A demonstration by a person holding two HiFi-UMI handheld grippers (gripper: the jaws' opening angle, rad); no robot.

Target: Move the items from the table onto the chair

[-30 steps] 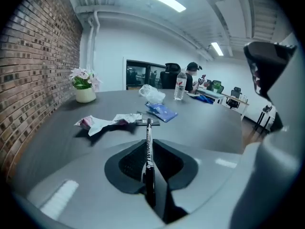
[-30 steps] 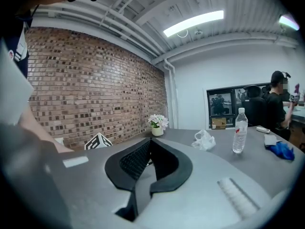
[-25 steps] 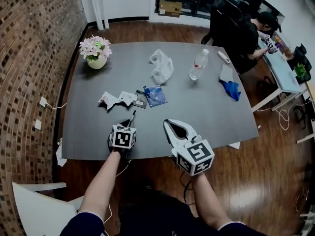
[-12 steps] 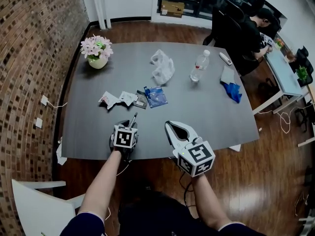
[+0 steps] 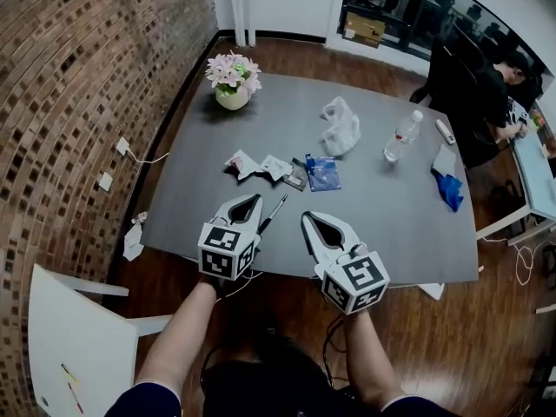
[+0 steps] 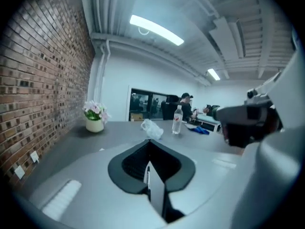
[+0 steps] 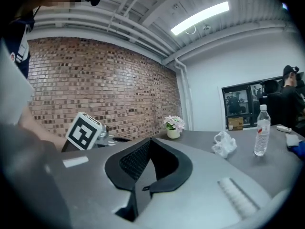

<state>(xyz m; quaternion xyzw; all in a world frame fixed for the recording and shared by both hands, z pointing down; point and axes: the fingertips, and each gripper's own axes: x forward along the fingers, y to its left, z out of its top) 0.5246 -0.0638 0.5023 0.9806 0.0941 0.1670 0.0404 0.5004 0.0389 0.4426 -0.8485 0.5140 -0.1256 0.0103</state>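
Where a second ago I, the left gripper (image 5: 254,198), pointed down at the table (image 5: 391,224) edge, I now sit raised, jaws just snapped closed and clenched on nothing visible, the pen (image 5: 272,213) just beside me at two o'clock, the chair (image 5: 78,337) at eight.

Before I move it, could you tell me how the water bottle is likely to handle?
The bottle stands tall and narrow, so a push would probably tip it. Its round body would likely roll once down. Clear plastic may feel slippery.
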